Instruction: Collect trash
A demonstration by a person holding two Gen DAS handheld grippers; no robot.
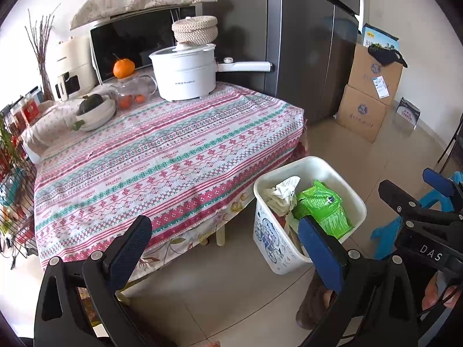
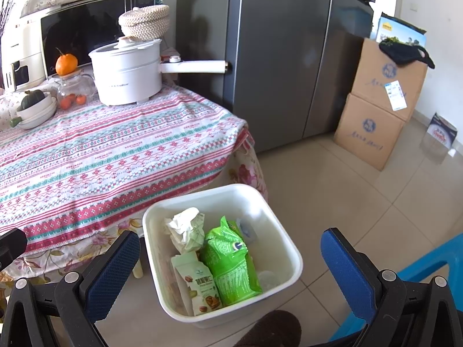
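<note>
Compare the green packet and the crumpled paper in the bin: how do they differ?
The green packet is bright green, printed and glossy; the crumpled paper is whitish and balled up. The green packet is larger and lies toward the bin's middle; the crumpled paper sits behind it, nearer the table side. Both lie inside the white bin, touched by neither gripper.

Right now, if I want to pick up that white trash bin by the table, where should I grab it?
Probably the near rim of the white bin, from above with the right gripper, one finger inside the wall and one outside. The top is open, and the wrappers sit low and left, so the right wall looks bare.
</note>
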